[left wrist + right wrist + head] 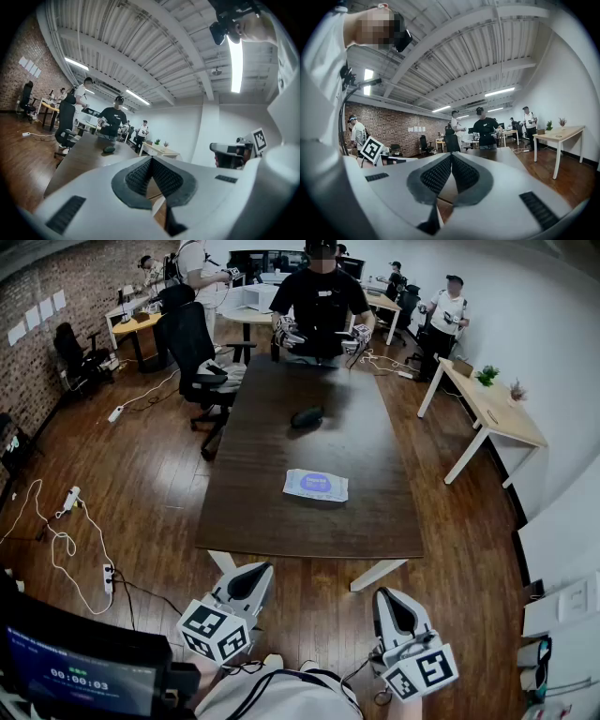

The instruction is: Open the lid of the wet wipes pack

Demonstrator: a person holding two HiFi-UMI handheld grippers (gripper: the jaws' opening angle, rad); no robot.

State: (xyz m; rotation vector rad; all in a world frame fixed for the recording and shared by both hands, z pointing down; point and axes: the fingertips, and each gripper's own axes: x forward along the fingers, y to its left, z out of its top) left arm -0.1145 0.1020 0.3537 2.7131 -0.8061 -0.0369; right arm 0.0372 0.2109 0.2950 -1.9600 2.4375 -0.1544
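Bright, even light from ceiling strip lamps (236, 65); strong fisheye curvature, dark vignetted corners, soft foreground.

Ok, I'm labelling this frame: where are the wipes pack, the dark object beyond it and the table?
wipes pack (316, 485): head view, middle of its top face.
dark object (307, 416): head view, its centre.
table (281, 526): head view, bare top near its front edge.

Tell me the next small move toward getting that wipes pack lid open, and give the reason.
Probably bring the right gripper forward over the table toward the wet wipes pack. The pack lies flat mid-table, untouched; it and the left gripper hang short of the near edge, jaws shut on nothing.
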